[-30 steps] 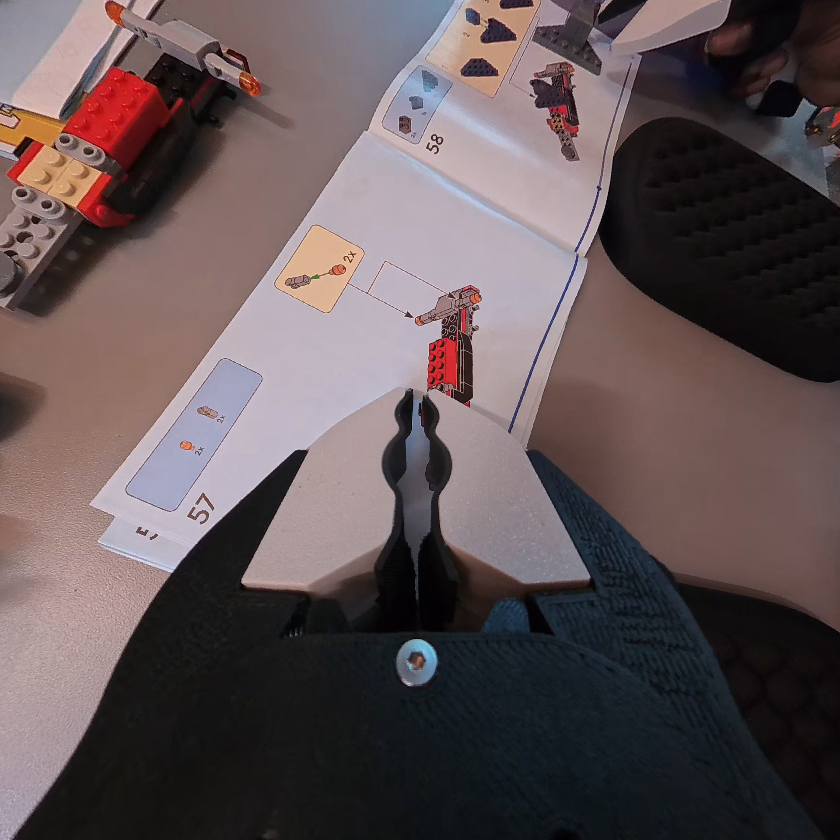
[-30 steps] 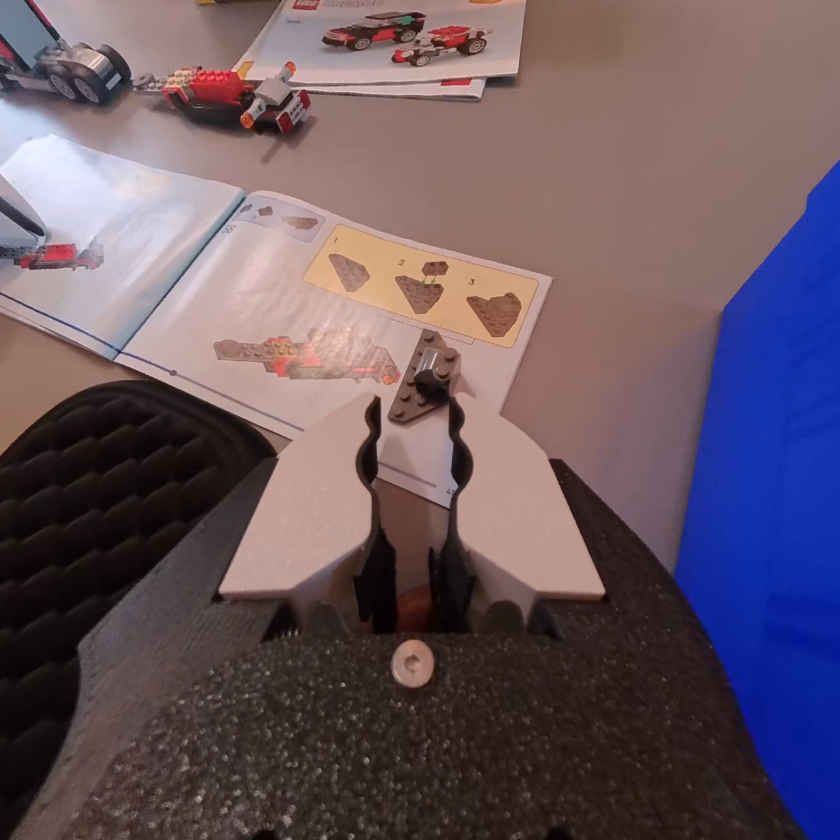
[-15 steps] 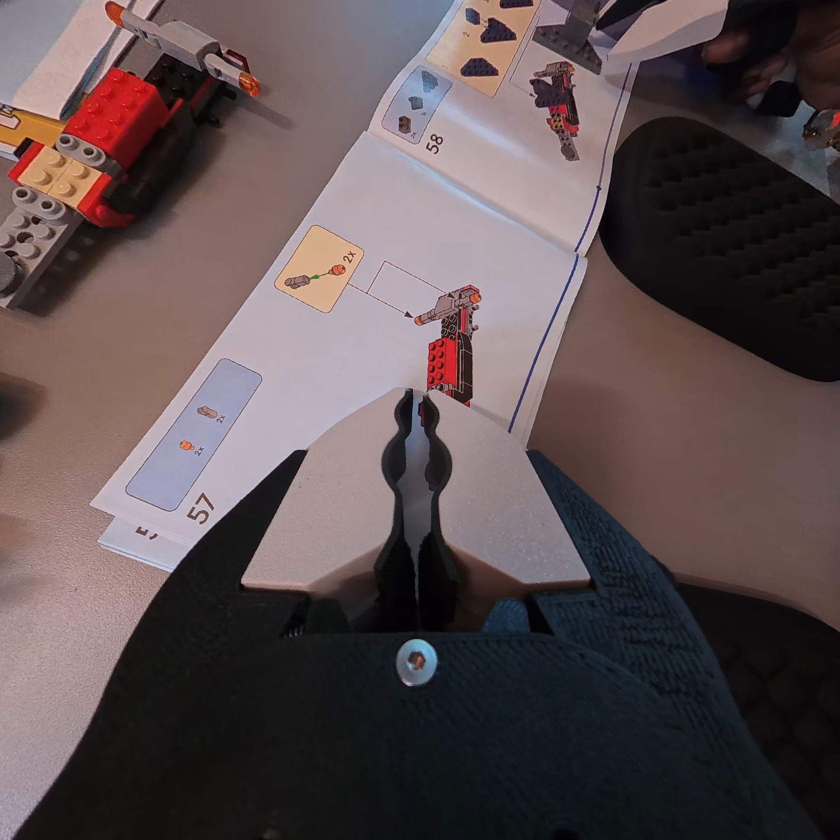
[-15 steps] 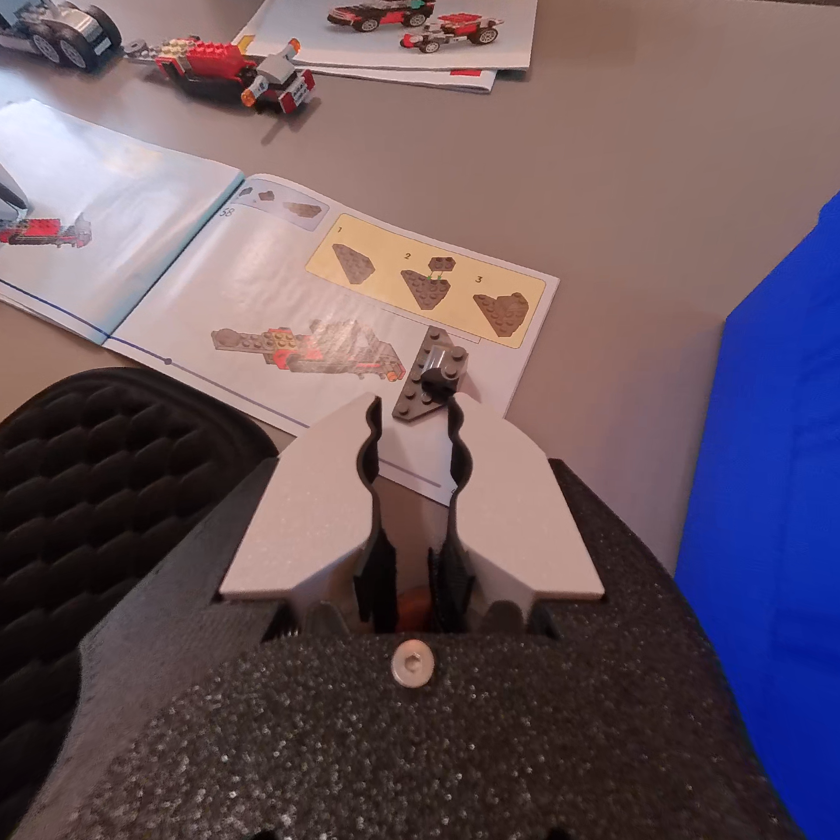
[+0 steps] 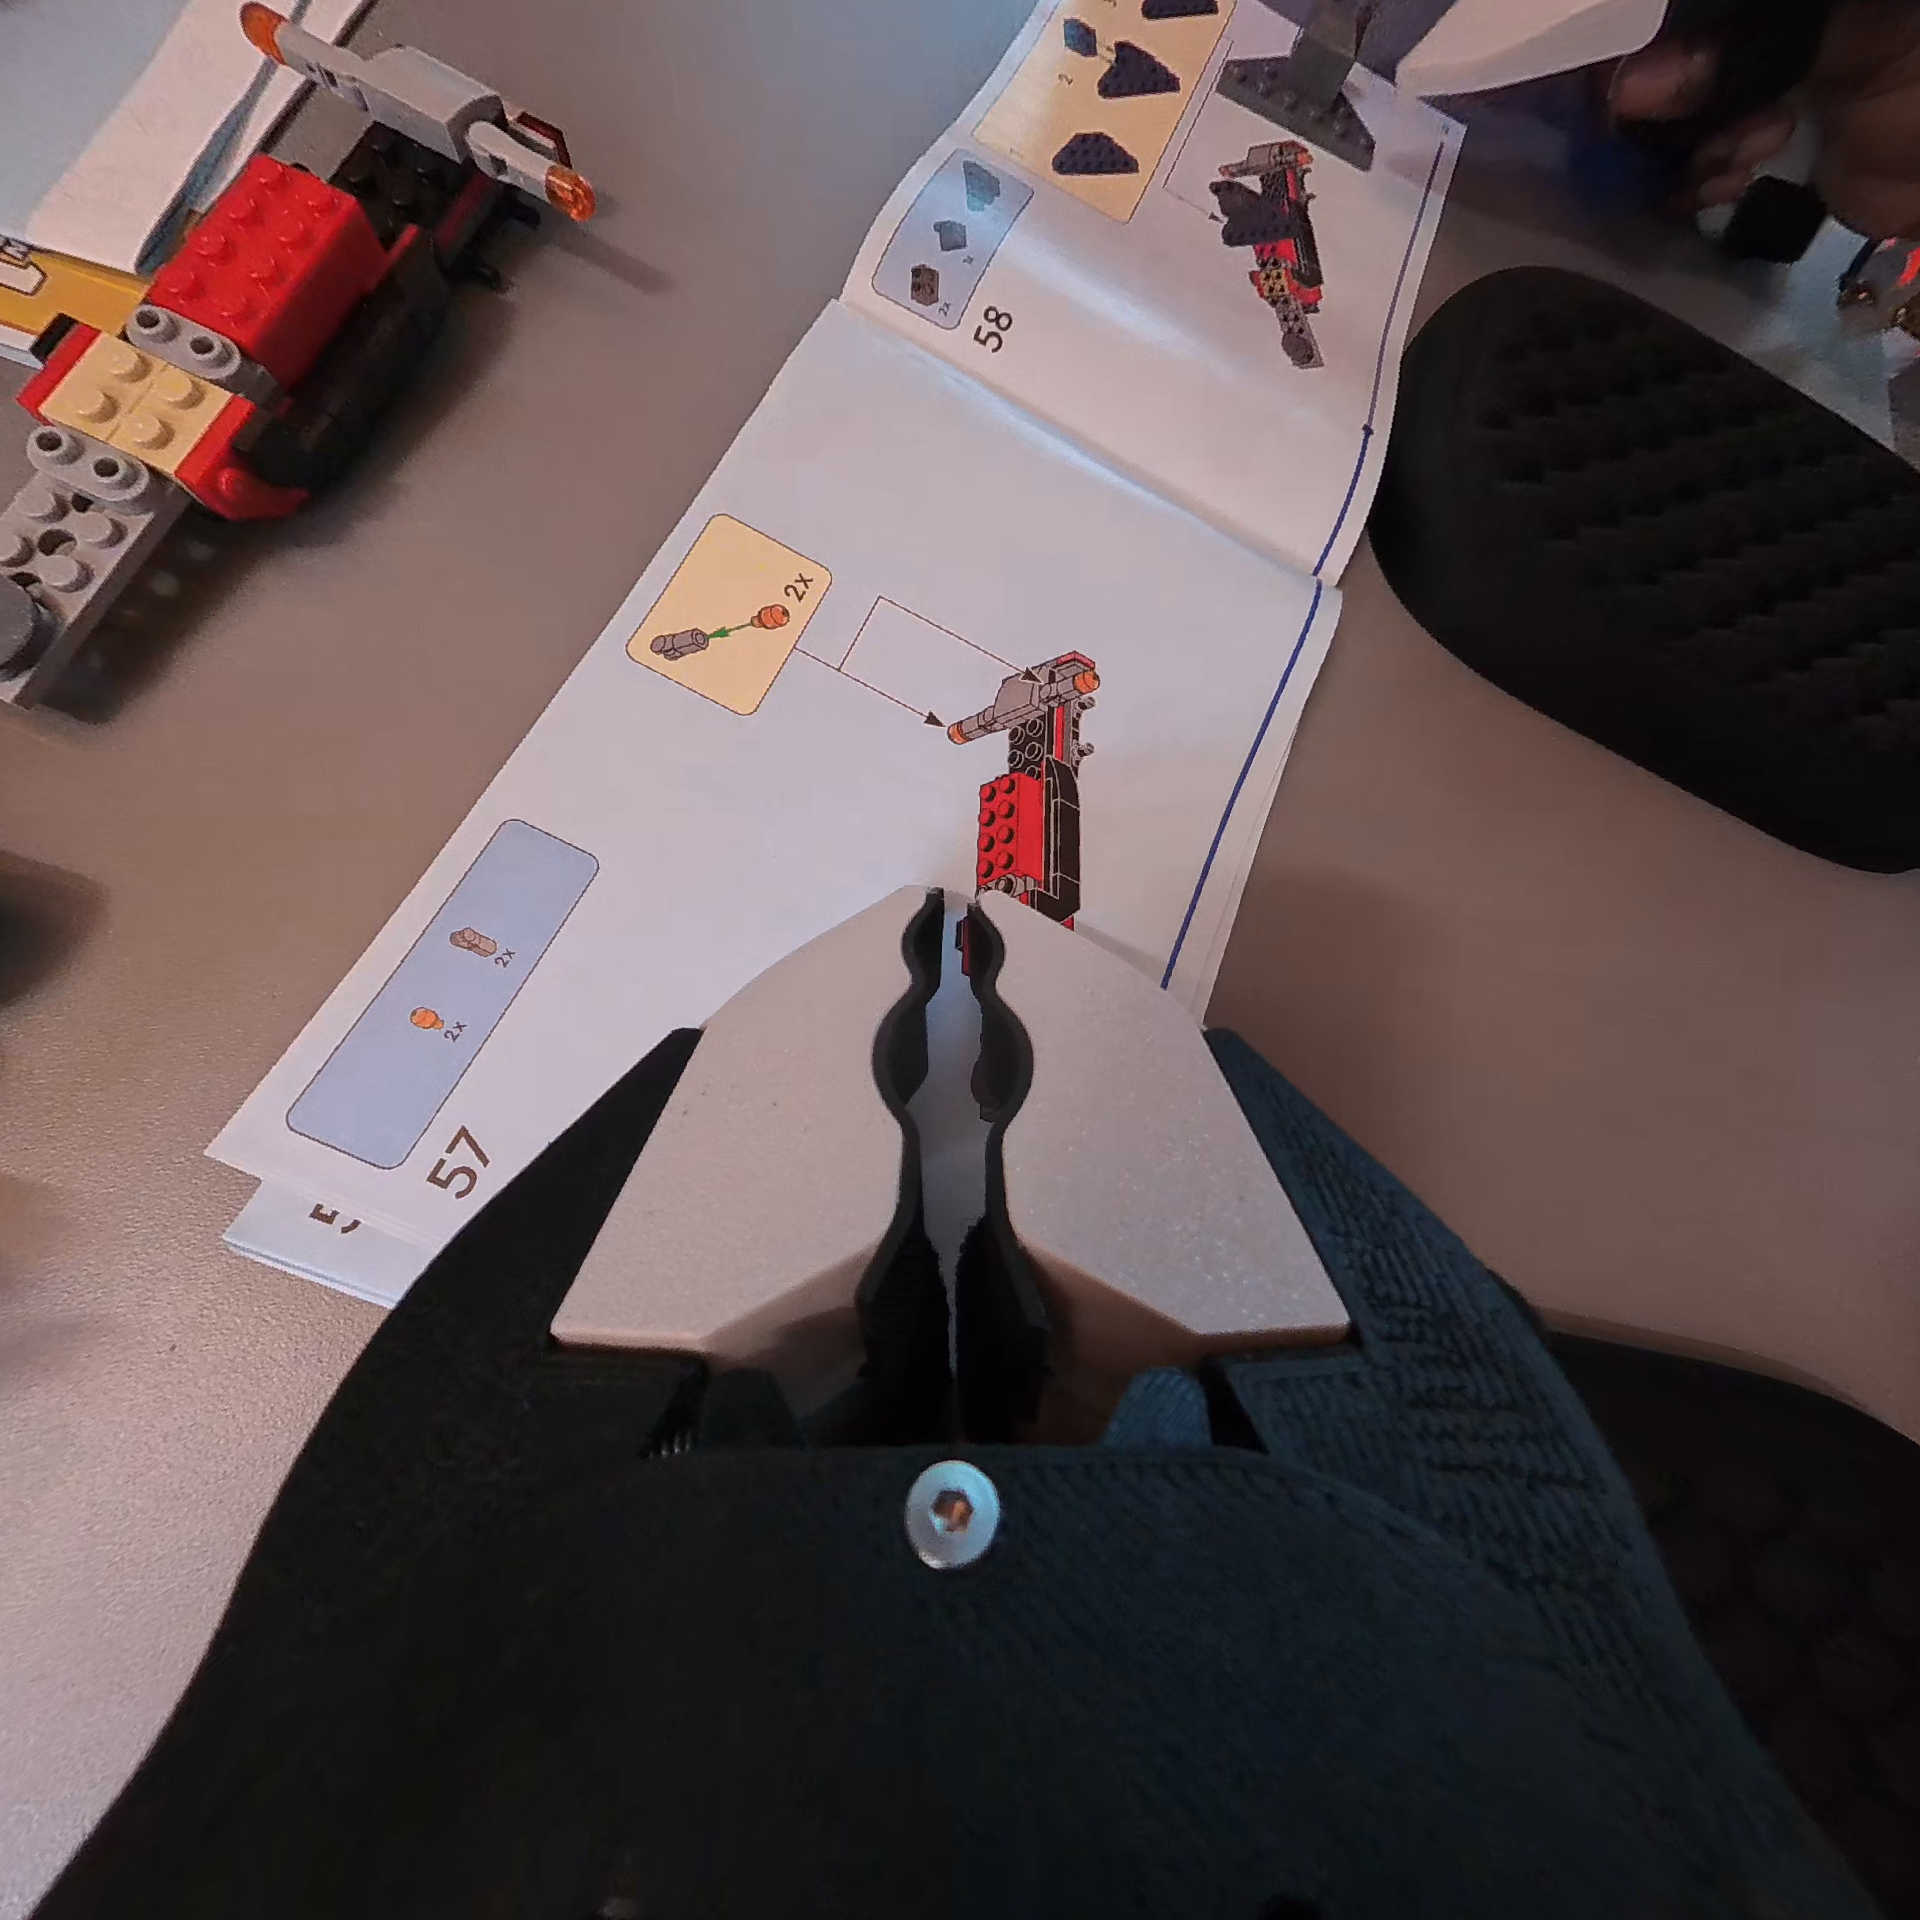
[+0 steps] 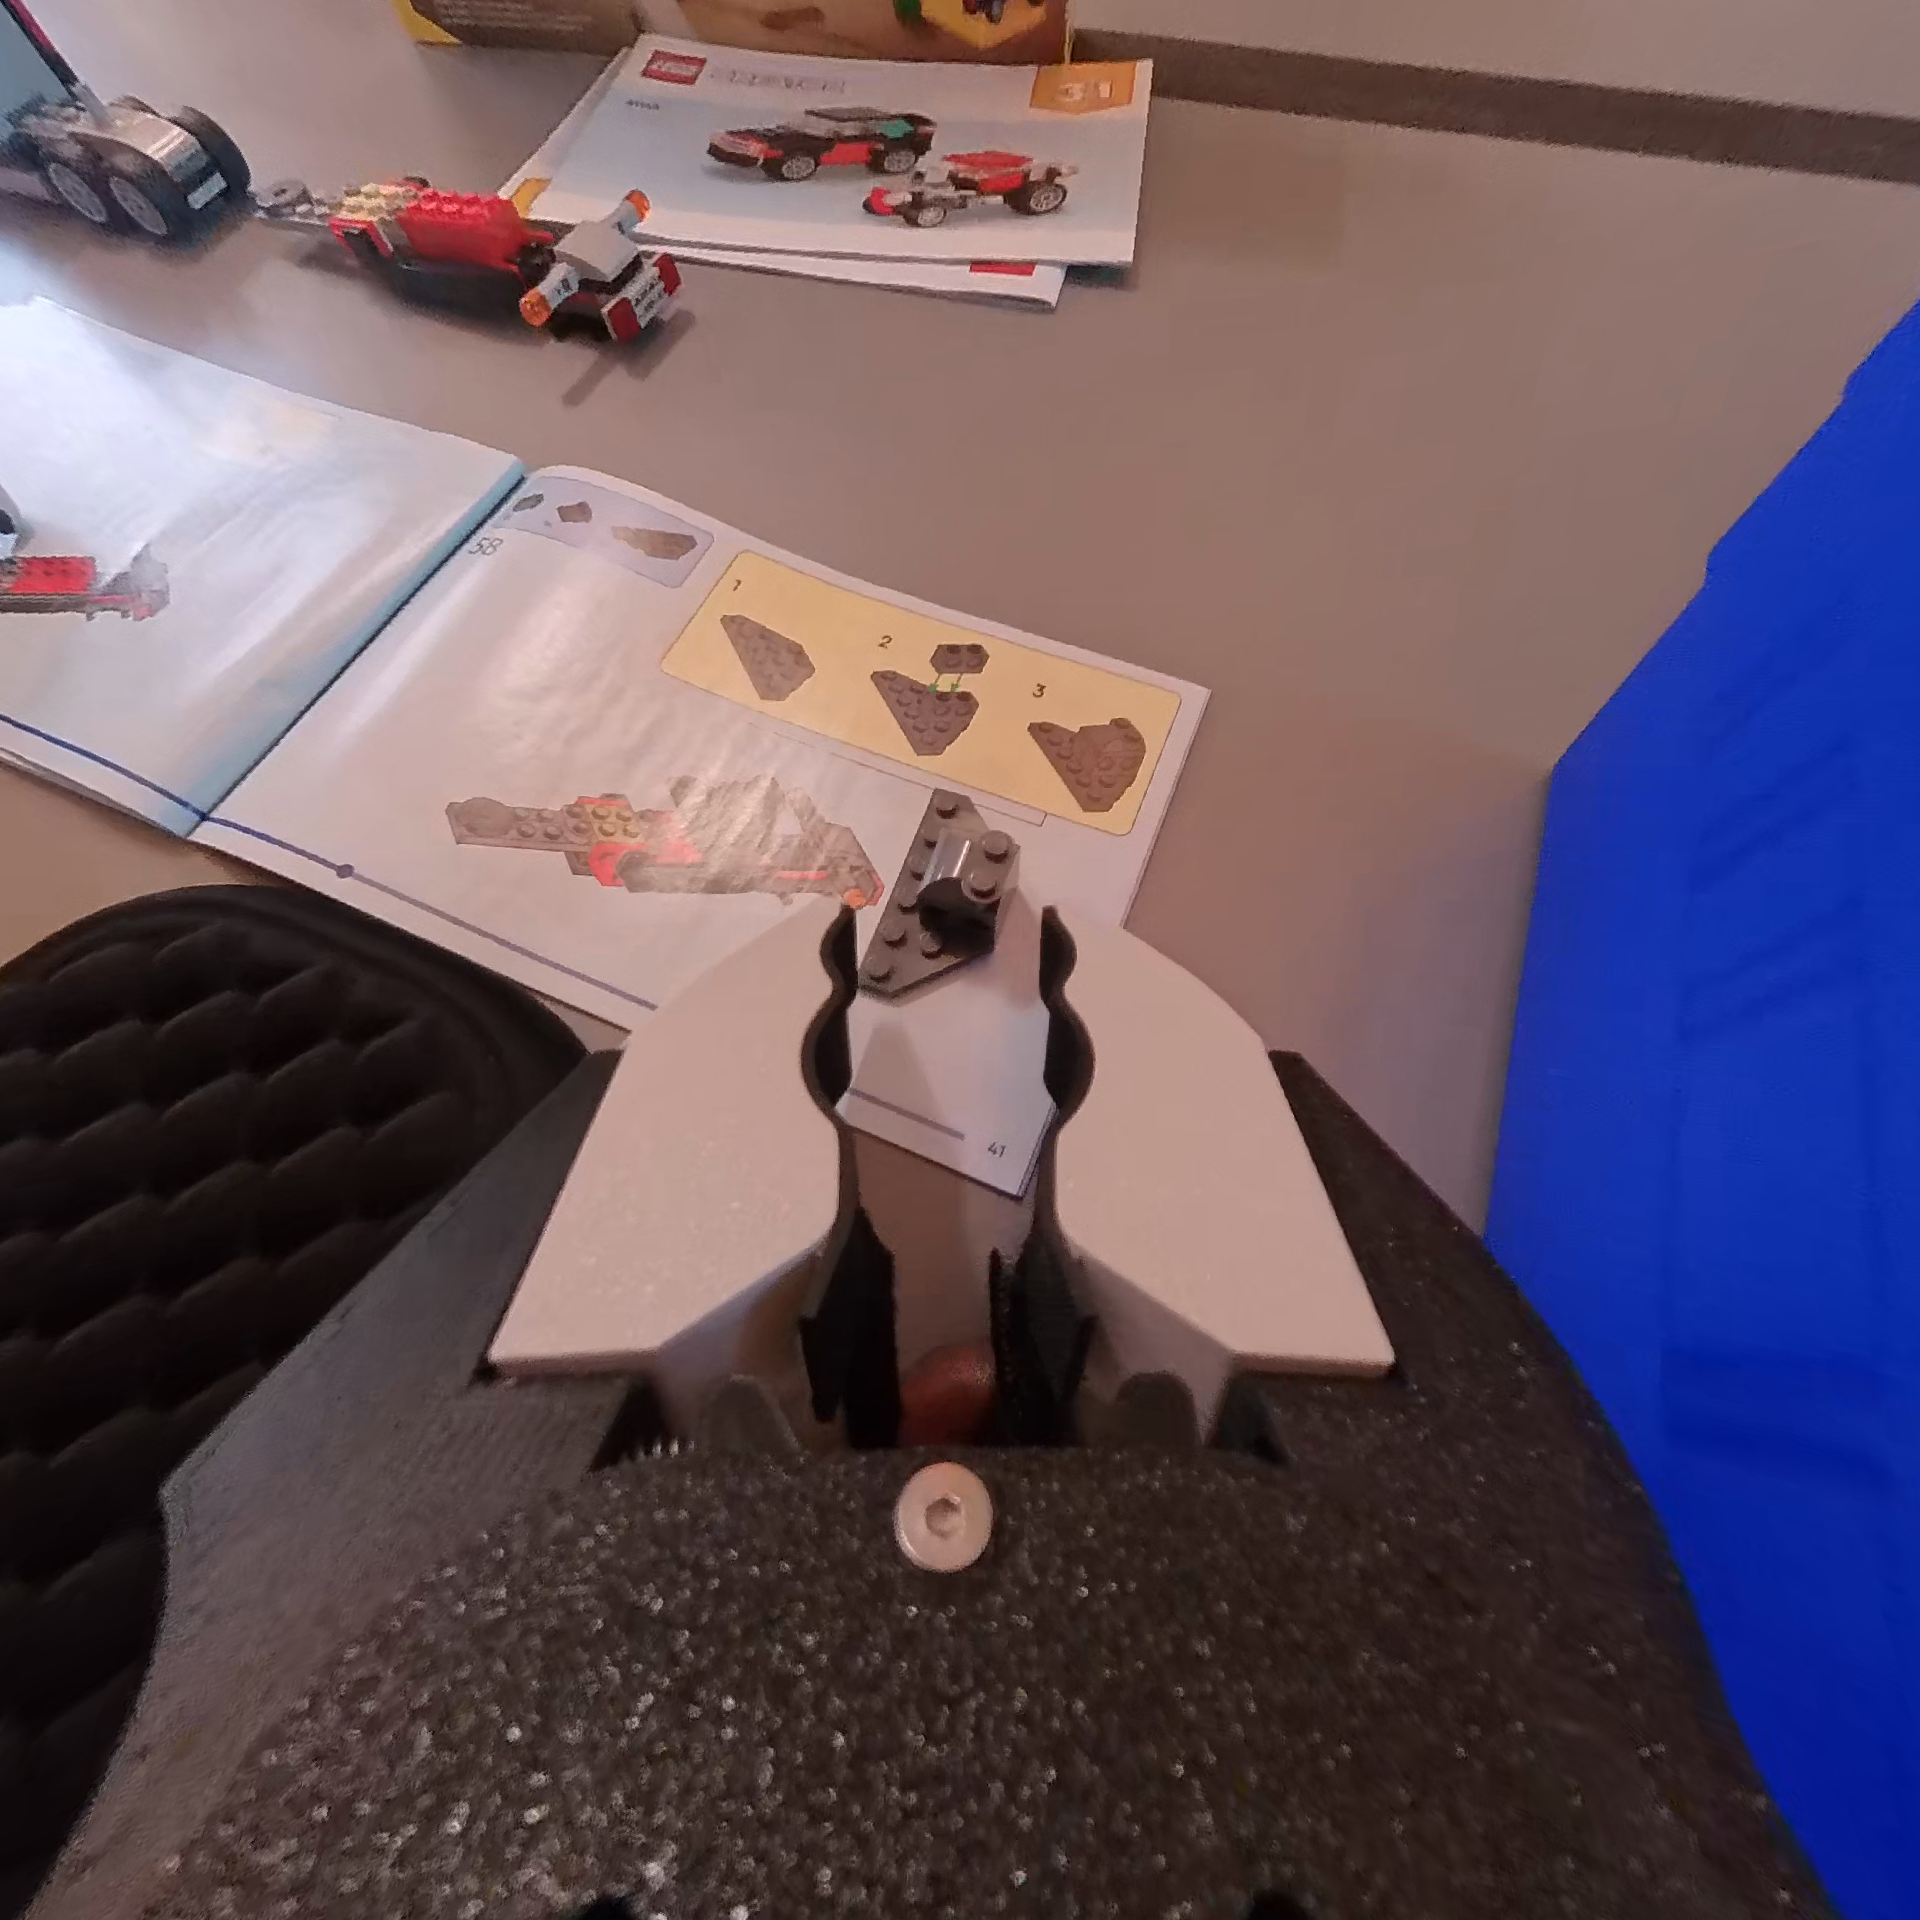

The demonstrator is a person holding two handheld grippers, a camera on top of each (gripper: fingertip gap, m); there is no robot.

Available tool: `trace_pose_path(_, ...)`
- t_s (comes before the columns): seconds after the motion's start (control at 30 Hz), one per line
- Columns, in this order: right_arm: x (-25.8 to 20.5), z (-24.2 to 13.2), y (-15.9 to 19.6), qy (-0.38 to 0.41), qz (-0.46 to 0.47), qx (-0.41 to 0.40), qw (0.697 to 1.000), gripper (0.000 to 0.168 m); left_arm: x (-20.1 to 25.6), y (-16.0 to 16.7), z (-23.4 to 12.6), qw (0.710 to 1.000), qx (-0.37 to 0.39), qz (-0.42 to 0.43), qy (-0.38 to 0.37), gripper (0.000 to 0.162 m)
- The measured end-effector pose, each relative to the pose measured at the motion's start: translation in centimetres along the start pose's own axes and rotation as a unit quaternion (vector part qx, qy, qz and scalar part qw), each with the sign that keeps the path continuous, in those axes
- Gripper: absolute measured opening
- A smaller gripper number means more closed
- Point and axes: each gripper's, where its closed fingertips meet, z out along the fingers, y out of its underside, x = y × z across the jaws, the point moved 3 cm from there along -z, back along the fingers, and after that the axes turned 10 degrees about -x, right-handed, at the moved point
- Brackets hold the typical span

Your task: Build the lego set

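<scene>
My right gripper (image 6: 940, 920) is open, low over the open instruction booklet (image 6: 582, 748). A dark grey wedge plate (image 6: 914, 935) with small grey and black pieces on top lies on the page just at its fingertips. I cannot tell whether the fingers touch it. My left gripper (image 5: 951, 904) is shut and empty over the booklet's other page (image 5: 831, 852). In the left wrist view the wedge plate (image 5: 1299, 99) shows at the top edge, beside a white finger (image 5: 1527, 42) of the right gripper. A red, black and grey lego build (image 5: 260, 301) lies at the far left, also in the right wrist view (image 6: 488, 244).
A black padded mat (image 5: 1662, 571) lies right of the booklet, also in the right wrist view (image 6: 208, 1143). A second, closed booklet (image 6: 883, 156) and a wheeled grey model (image 6: 114, 166) lie at the back. A blue surface (image 6: 1714, 935) fills the right side. A hand (image 5: 1818, 104) holds the right gripper. The tips of one gripper are about 25 cm away from the tips of the other.
The right wrist view has tilted up, so the closed booklet and the table's far edge show more. The wedge plate stays at the fingertips. The left gripper has not moved.
</scene>
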Motion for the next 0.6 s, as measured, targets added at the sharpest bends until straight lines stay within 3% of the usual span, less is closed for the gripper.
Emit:
trace_pose_path(0.27,-0.8,-0.5,-1.4,-0.024,-0.023,-0.015,0.999,0.037,0.0,0.0,0.0,1.000,0.000,-0.001,0.001,0.004)
trace_pose_path(0.43,-2.3,-2.0,-2.8,-0.058,-0.132,-0.135,0.980,0.048,0.0,0.0,0.0,1.000,0.001,-0.004,0.005,0.004)
trace_pose_path(0.5,-2.7,-3.2,-4.2,-0.063,-0.252,-0.180,0.949,0.049,0.0,0.0,0.0,1.000,0.001,-0.004,0.005,0.004)
trace_pose_path(0.6,-2.0,-3.7,-5.1,-0.076,-0.461,-0.244,0.850,0.044,0.0,0.0,0.0,1.000,0.001,-0.002,0.003,0.004)
